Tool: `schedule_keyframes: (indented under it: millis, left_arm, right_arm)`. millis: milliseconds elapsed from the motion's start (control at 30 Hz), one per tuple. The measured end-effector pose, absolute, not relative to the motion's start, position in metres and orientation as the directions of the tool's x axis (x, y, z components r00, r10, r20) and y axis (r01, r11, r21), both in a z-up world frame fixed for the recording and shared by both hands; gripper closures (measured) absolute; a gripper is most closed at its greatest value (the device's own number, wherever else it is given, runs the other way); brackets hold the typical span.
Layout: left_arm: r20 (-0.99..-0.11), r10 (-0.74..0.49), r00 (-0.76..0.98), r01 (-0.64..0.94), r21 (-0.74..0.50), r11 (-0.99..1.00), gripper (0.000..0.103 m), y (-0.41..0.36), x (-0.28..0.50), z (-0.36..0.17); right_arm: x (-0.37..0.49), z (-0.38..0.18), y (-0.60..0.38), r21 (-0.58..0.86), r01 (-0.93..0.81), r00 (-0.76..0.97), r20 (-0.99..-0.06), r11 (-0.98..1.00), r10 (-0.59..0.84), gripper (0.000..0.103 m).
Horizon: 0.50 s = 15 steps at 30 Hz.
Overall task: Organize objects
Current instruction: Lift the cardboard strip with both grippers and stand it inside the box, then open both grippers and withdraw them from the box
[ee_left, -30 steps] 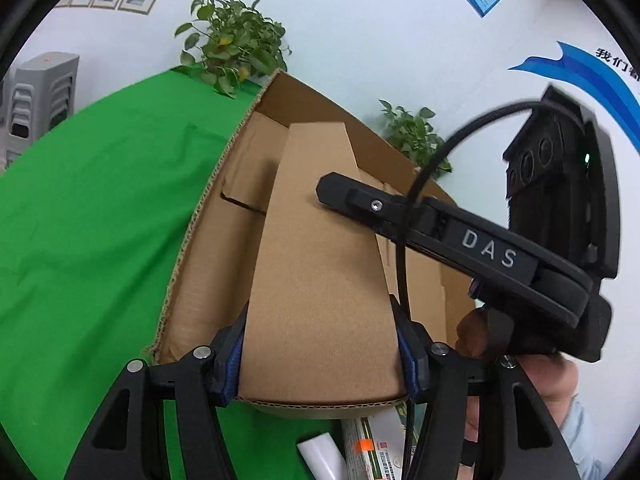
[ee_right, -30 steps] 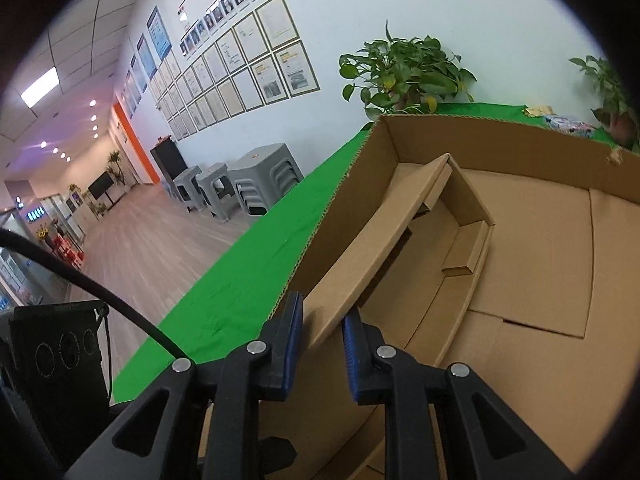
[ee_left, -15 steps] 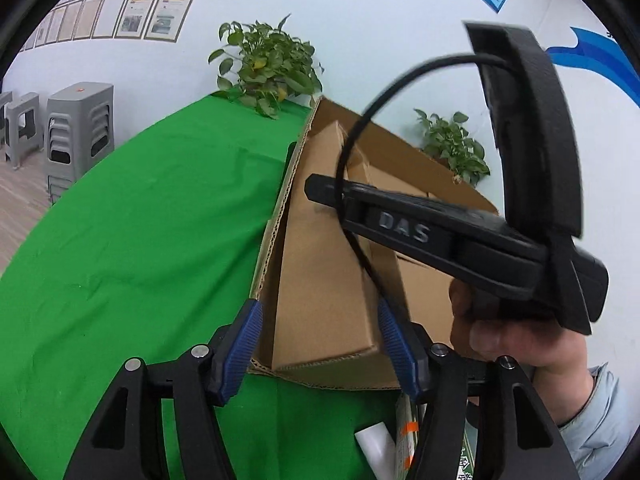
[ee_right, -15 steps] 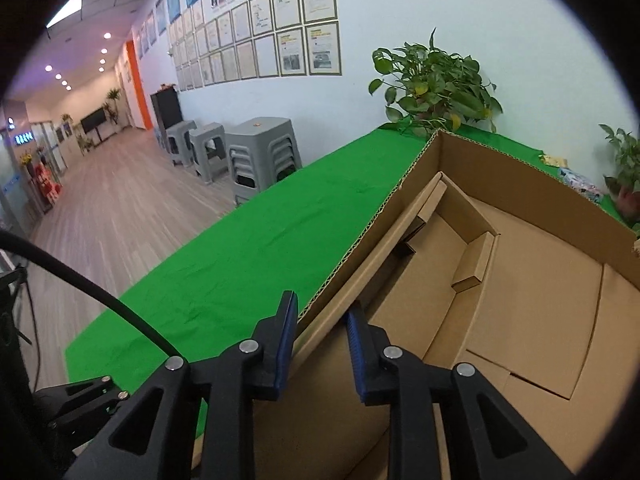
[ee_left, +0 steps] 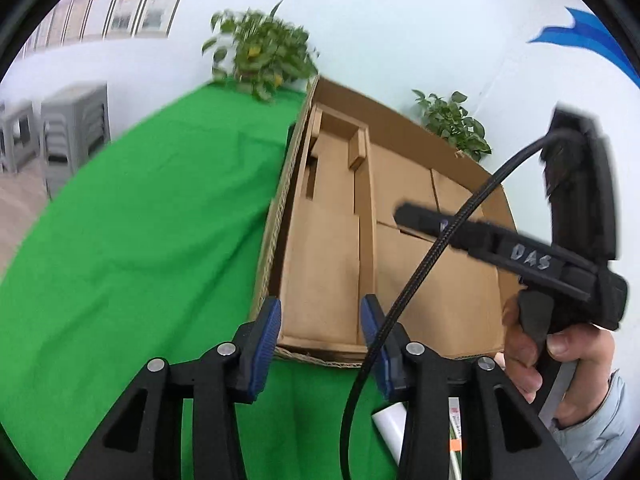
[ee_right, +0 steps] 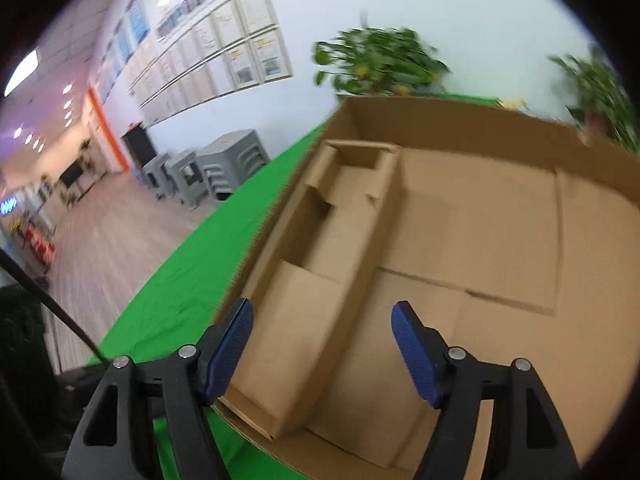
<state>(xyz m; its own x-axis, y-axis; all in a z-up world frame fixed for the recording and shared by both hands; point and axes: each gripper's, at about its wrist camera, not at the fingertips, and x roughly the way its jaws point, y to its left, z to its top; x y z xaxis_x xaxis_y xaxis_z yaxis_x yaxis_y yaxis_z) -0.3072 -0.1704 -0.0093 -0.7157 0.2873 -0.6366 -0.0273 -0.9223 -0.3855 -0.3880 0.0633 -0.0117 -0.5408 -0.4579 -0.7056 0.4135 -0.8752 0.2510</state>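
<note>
Item: cardboard box (ee_left: 404, 216), open-topped and shallow, lying on the green-covered counter (ee_left: 140, 240), its near edge just ahead of both tools. Inside, along its left wall, a folded cardboard insert (ee_left: 324, 264) forms a long narrow channel with a small boxed compartment at the far end; in the right wrist view the same insert (ee_right: 320, 280) runs from the near rim toward the far corner of the box (ee_right: 500, 240), whose floor is made of overlapping flaps. Left tongs (ee_left: 320, 344): blue-padded jaws part-way open, set either side of the near end of the insert; whether the pads touch the cardboard cannot be told, and nothing is clearly gripped. Right tongs (ee_right: 326, 352): jaws spread wide, empty, poised over the near rim of the box above the insert. In the left wrist view the right tongs (ee_left: 404, 212) reach in over the box from the right, held in the person's right hand (ee_left: 536, 356), with a black cable (ee_left: 420, 280) crossing in front. Accessory items: a white tube-like object (ee_left: 390, 424) and a printed packet (ee_left: 454, 436) on the counter beside the left tool, mostly hidden. Background: two potted plants (ee_left: 264, 56) at the far counter edge, grey stools (ee_right: 224, 164), framed notices (ee_right: 224, 56) on the wall.
</note>
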Motion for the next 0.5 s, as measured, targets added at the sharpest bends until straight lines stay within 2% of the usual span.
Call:
schedule_keyframes:
  millis: [67,133,200,233,300,333,367,400,433,500]
  left_arm:
    - [-0.628,0.252,-0.736,-0.028,-0.343,-0.939,0.061,-0.171,-0.303,-0.004]
    - [-0.629,0.228,-0.743,-0.023,-0.317,-0.948,0.061,-0.161,-0.266,0.003]
    - [-0.646,0.19,-0.739,-0.01,-0.271,-0.963,0.06,-0.163,-0.271,0.0]
    - [-0.651,0.172,-0.739,-0.009,-0.247,-0.969,0.059,-0.161,-0.263,-0.001]
    - [-0.643,0.14,-0.753,-0.01,-0.201,-0.98,0.048,-0.156,-0.252,-0.003]
    - [-0.631,0.117,-0.767,-0.005,-0.176,-0.984,0.036,-0.151,-0.237,-0.002]
    - [-0.613,0.094,-0.785,0.002,-0.154,-0.988,0.025,-0.149,-0.224,0.003]
    - [-0.587,0.081,-0.806,0.002,-0.14,-0.99,0.021,-0.147,-0.217,0.008]
    - [-0.563,0.083,-0.822,-0.008,-0.134,-0.991,0.015,-0.145,-0.21,0.013]
    - [-0.519,0.11,-0.848,-0.046,-0.134,-0.99,0.01,-0.14,-0.196,0.024]
  right_arm:
    - [-0.397,-0.029,0.069,0.285,0.371,-0.489,-0.749,-0.884,-0.447,0.031]
    - [-0.4,-0.041,0.064,0.279,0.367,-0.446,-0.784,-0.888,-0.431,0.033]
    - [-0.397,-0.044,0.06,0.276,0.374,-0.431,-0.794,-0.885,-0.429,0.047]
    - [-0.391,-0.041,0.059,0.279,0.383,-0.436,-0.786,-0.881,-0.439,0.047]
    - [-0.377,-0.03,0.063,0.27,0.389,-0.471,-0.763,-0.881,-0.442,0.047]
    - [-0.364,-0.022,0.068,0.256,0.384,-0.503,-0.748,-0.887,-0.433,0.046]
    - [-0.353,-0.015,0.073,0.243,0.38,-0.529,-0.735,-0.893,-0.425,0.039]
    - [-0.341,-0.009,0.081,0.223,0.37,-0.562,-0.72,-0.902,-0.408,0.026]
    - [-0.327,-0.002,0.091,0.19,0.349,-0.606,-0.702,-0.918,-0.375,0.02]
    - [-0.294,0.011,0.111,0.119,0.307,-0.685,-0.661,-0.944,-0.306,0.016]
